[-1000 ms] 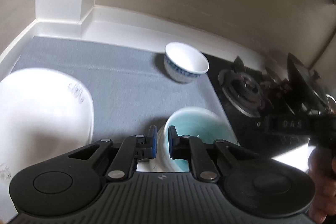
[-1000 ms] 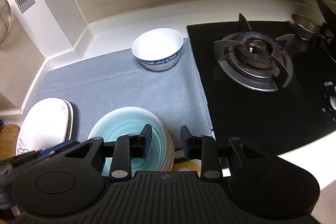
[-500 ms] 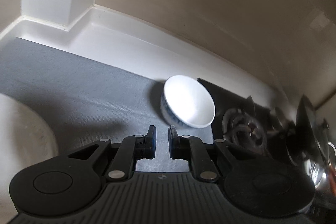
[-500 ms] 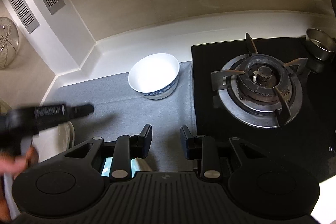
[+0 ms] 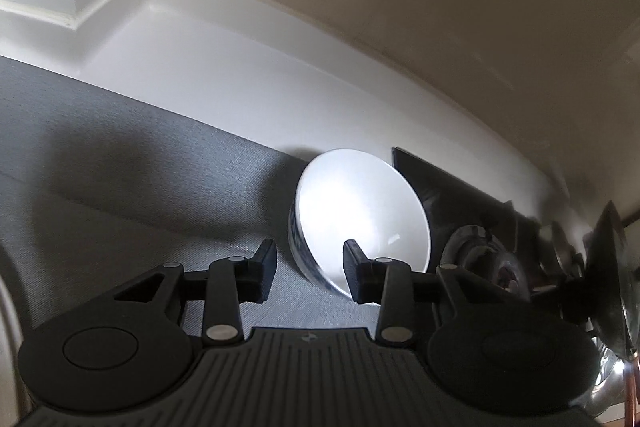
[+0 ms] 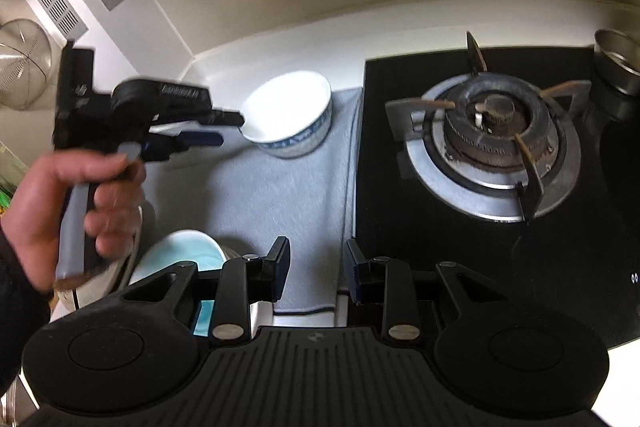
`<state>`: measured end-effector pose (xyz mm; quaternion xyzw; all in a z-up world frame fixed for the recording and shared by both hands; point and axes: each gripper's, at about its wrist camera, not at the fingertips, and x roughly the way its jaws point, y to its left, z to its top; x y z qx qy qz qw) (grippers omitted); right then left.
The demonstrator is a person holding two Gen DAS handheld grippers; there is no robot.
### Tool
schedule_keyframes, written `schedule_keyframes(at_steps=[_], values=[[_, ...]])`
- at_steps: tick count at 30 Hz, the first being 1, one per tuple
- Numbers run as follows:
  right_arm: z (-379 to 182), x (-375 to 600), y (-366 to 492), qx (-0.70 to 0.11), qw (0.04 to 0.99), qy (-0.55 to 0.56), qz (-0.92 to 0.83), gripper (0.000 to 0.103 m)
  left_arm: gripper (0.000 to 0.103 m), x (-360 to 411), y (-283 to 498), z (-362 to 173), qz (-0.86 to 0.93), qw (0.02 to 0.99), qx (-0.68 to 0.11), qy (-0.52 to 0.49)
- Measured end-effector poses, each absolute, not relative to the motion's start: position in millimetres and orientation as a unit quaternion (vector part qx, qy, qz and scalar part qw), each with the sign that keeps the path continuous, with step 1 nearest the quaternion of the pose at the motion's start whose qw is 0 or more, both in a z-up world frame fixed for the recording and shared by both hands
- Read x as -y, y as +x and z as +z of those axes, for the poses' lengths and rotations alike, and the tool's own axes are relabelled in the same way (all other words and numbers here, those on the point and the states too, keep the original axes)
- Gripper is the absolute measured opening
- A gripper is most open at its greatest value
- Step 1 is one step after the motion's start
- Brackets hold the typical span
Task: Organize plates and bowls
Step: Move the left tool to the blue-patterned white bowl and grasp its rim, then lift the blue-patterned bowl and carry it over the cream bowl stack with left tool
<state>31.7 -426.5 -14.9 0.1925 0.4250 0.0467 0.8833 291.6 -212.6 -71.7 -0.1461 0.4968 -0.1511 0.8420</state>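
A white bowl with a blue pattern stands on the grey mat at the back, beside the stove. My left gripper is open, its fingers either side of the bowl's near rim, not touching it; it also shows in the right wrist view just left of the bowl. My right gripper is open and empty above the mat's front edge. A stack of teal plates lies at the front left, partly hidden by my right gripper. A white plate shows at the left edge.
A black gas stove with a burner fills the right side. A steel pot stands at its far right. The grey mat covers the white counter. A wall and a raised white ledge run behind the bowl.
My left gripper has moved forward and right from the teal plates to the white bowl and has opened. My right gripper has drawn back a little and stays open.
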Motion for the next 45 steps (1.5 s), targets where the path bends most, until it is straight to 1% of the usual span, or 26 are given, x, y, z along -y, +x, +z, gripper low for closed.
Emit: schedule_keyframes(at_steps=[4,5,6,8,11,16,25,29,35,43,45], values=[[-19,427,33,-0.431,0.880,0.195,0.049,0.032,0.039,221,305,-83,-0.142,0.830,-0.521,-0.144],[-20,427,33,-0.432,0.879,0.194,0.050,0.032,0.033,221,307,-86,-0.143,0.825,-0.526,-0.151],[-20,428,34,-0.433,0.879,0.194,0.050,0.032,0.024,221,309,-88,-0.142,0.821,-0.531,-0.155],[-20,429,34,-0.433,0.879,0.193,0.049,0.032,0.017,222,311,-91,-0.137,0.817,-0.539,-0.155],[-20,431,35,-0.432,0.880,0.194,0.050,0.032,0.016,225,309,-88,-0.137,0.819,-0.540,-0.139],[-20,431,41,-0.430,0.880,0.195,0.058,0.032,0.012,213,296,-82,-0.118,0.820,-0.544,-0.132],[-17,423,64,-0.418,0.886,0.182,0.089,0.032,0.012,164,241,-79,-0.104,0.819,-0.550,-0.126],[-17,415,80,-0.412,0.888,0.174,0.103,0.032,0.012,149,222,-74,-0.099,0.830,-0.535,-0.125],[-23,401,111,-0.408,0.892,0.156,0.111,0.032,0.013,137,211,-67,-0.093,0.843,-0.510,-0.142],[-34,393,144,-0.416,0.892,0.140,0.111,0.034,0.017,133,209,-67,-0.086,0.845,-0.504,-0.157],[-37,391,149,-0.419,0.891,0.136,0.113,0.036,0.018,134,209,-67,-0.086,0.846,-0.502,-0.158]])
